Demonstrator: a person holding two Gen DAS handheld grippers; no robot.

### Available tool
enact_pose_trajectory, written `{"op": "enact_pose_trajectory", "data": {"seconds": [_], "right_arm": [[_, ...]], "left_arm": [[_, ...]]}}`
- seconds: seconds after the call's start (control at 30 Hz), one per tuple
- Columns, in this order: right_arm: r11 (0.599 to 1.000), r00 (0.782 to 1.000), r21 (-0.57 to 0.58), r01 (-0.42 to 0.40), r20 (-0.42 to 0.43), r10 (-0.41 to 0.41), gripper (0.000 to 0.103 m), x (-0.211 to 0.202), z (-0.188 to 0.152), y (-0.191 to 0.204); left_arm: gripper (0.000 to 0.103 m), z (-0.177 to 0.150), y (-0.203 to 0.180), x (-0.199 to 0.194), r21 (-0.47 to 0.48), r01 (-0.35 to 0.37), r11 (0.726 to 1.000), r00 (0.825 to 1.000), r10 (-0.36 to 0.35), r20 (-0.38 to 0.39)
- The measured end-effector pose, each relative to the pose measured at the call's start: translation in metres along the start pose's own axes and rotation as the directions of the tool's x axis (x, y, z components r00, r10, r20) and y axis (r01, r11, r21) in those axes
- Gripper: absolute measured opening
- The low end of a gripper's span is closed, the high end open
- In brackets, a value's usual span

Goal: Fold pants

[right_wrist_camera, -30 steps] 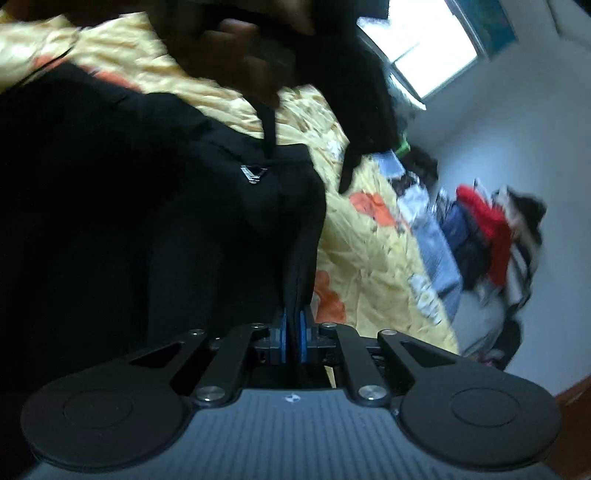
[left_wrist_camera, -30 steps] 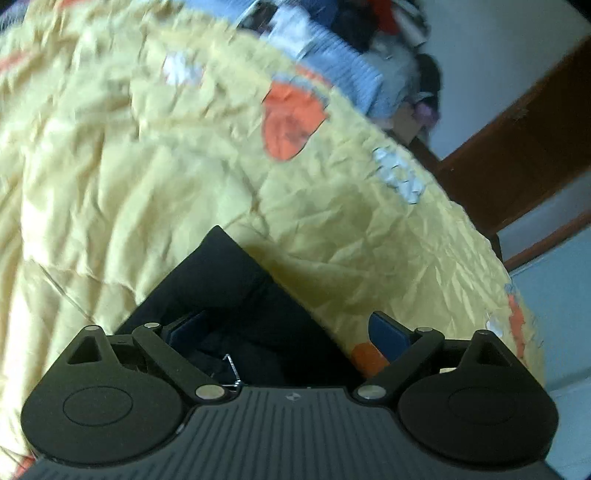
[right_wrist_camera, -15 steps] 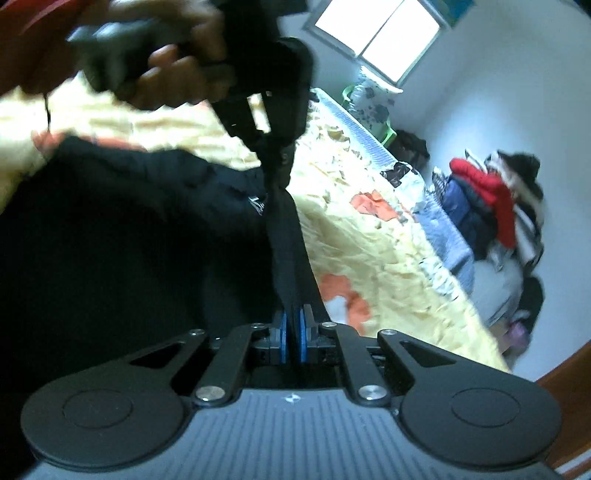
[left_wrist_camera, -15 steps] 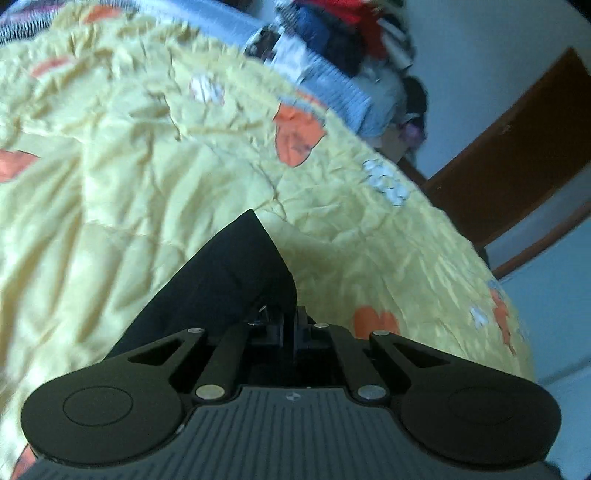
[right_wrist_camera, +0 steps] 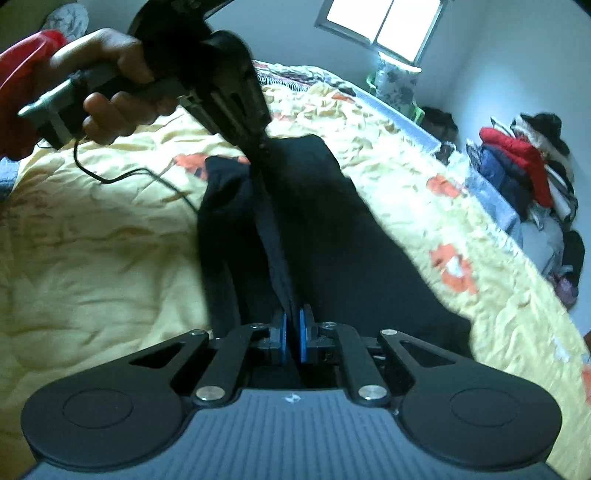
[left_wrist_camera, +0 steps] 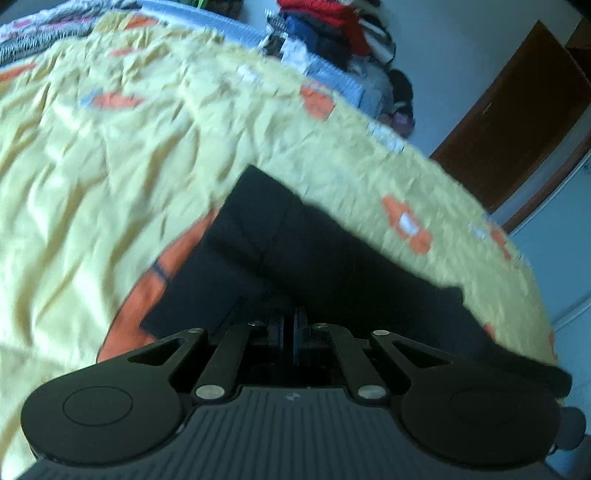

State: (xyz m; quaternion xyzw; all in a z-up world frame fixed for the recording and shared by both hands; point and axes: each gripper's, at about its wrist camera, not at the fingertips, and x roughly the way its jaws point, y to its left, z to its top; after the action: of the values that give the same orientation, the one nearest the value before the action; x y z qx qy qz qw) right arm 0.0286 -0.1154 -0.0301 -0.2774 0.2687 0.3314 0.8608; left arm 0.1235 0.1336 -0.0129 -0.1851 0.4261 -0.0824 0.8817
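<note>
Black pants [right_wrist_camera: 332,229] hang stretched over a yellow bedspread with orange patches [right_wrist_camera: 92,240]. My right gripper [right_wrist_camera: 291,334] is shut on one edge of the pants, a taut band of cloth running up from its blue pads. My left gripper [right_wrist_camera: 258,147] shows in the right wrist view, held by a hand at upper left, shut on the far end of that same band. In the left wrist view the left gripper [left_wrist_camera: 288,325] is shut on the pants [left_wrist_camera: 295,240], which drape down onto the bedspread [left_wrist_camera: 92,166].
A pile of clothes [right_wrist_camera: 524,166] lies past the bed's far right side, also seen in the left wrist view [left_wrist_camera: 332,40]. A brown door [left_wrist_camera: 517,122] stands at right. A thin cable [right_wrist_camera: 122,177] trails over the bedspread. A window [right_wrist_camera: 384,26] is at the back.
My left gripper went from open to shut on the pants. Both grippers have lifted and drawn apart, pulling the pants' edge taut above the bed.
</note>
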Motion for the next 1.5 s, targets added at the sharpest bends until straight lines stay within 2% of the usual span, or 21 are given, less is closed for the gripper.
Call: {"op": "enact_pose_trajectory", "data": {"seconds": [0.17,0.33,0.67,0.73,0.77,0.83,0.97,1.03,1.1,1.17,1.23,1.3,1.33,1.4,1.47,1.5], "right_arm": [[0.996,1.0,0.09,0.017,0.018,-0.018,0.006,0.002,-0.011,0.009],[0.987,0.999,0.158,0.005,0.047,-0.013,0.006,-0.002,-0.012,0.015],[0.988,0.999,0.151,0.017,0.044,-0.024,0.007,-0.004,-0.015,0.036],[0.986,0.998,0.166,0.026,0.051,-0.035,0.007,-0.004,-0.016,0.037],[0.981,0.997,0.192,0.028,0.058,-0.04,0.008,-0.003,-0.018,0.036],[0.971,0.996,0.236,0.029,0.076,-0.049,0.01,-0.003,-0.022,0.035],[0.975,0.993,0.209,0.072,0.079,-0.09,0.015,-0.012,-0.023,0.045],[0.978,0.99,0.193,0.085,0.096,-0.105,0.016,-0.028,-0.026,0.048],[0.97,0.986,0.231,0.07,0.13,-0.103,0.016,-0.056,-0.035,0.043],[0.95,0.979,0.295,0.099,0.144,-0.147,0.016,-0.085,-0.05,0.031],[0.898,0.967,0.402,0.177,0.101,-0.236,0.016,-0.108,-0.072,0.006],[0.777,0.948,0.582,0.239,0.032,-0.316,0.016,-0.125,-0.104,-0.028],[0.701,0.941,0.668,0.248,0.004,-0.337,0.016,-0.13,-0.121,-0.043],[0.489,0.929,0.846,0.21,-0.016,-0.37,0.016,-0.141,-0.158,-0.071],[0.307,0.925,0.945,0.115,0.011,-0.381,0.016,-0.146,-0.189,-0.087],[0.237,0.922,0.968,0.086,0.013,-0.387,0.016,-0.146,-0.2,-0.091]], "left_arm": [[0.006,-0.022,-0.003,-0.005,0.06,-0.066,0.996,0.995,0.061,0.08],[0.008,-0.029,-0.009,-0.009,0.097,-0.131,0.987,0.984,0.117,0.136],[0.011,-0.041,-0.012,0.0,0.144,-0.198,0.97,0.975,0.18,0.131],[0.02,-0.044,-0.015,0.002,0.161,-0.22,0.962,0.969,0.196,0.149],[0.02,-0.045,-0.018,0.002,0.18,-0.232,0.956,0.966,0.205,0.155],[0.027,-0.048,-0.021,-0.002,0.195,-0.24,0.951,0.965,0.211,0.158],[0.041,-0.051,-0.024,-0.014,0.221,-0.258,0.941,0.962,0.23,0.144],[0.059,-0.053,-0.025,-0.025,0.236,-0.305,0.923,0.948,0.27,0.169],[0.06,-0.057,-0.024,-0.039,0.245,-0.333,0.911,0.935,0.285,0.211],[0.06,-0.061,-0.027,-0.051,0.262,-0.36,0.895,0.923,0.3,0.241],[0.06,-0.064,-0.031,-0.06,0.26,-0.356,0.898,0.921,0.29,0.258],[0.06,-0.063,-0.043,-0.064,0.273,-0.282,0.92,0.945,0.218,0.243],[0.061,-0.063,-0.053,-0.061,0.298,-0.212,0.931,0.966,0.153,0.21],[0.061,-0.066,-0.077,-0.052,0.372,-0.099,0.923,0.988,0.048,0.146],[0.064,-0.077,-0.108,-0.04,0.489,0.005,0.872,0.995,-0.051,0.082],[0.066,-0.084,-0.124,-0.034,0.553,0.052,0.831,0.994,-0.095,0.049]]}}
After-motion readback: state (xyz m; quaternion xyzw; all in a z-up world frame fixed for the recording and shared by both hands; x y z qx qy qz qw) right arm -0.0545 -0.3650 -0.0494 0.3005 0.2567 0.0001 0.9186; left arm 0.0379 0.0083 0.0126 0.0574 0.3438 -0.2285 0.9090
